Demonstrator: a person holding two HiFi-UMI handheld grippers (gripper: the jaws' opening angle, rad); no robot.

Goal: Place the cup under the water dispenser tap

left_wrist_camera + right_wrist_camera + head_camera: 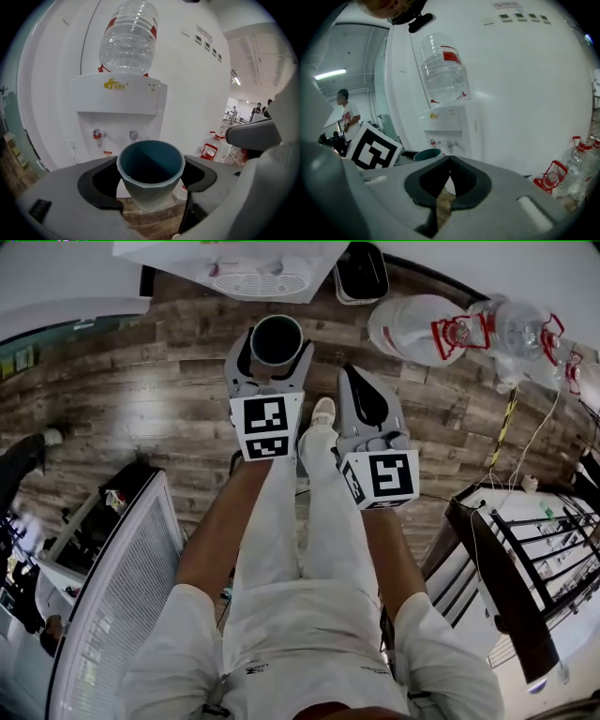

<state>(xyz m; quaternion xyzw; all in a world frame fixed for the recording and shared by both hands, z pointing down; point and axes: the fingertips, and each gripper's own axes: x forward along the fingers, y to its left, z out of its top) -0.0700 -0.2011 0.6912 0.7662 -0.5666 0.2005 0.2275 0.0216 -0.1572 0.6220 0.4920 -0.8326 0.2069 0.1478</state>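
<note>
The left claw (277, 345) has its jaws spread wide and pinches the cup (150, 169) between them, one pad on each side of the wall, a little under the rim. The cup stands upright with its mouth open to the top, and it looks empty. The right claw (450, 161) is beside the left one, jaws pressed together, with nothing in them.

The dispenser (119, 117) is ahead of the left claw. Its two taps (133, 135) are beyond the cup's rim and higher, so the cup is not yet under a tap.

I judge the cup to be light, smooth plastic, rather stiff but thin. It can slip if the grip is loose, and bend if the grip is too hard. The side wall under the rim, where it is held now, seems the right place.
</note>
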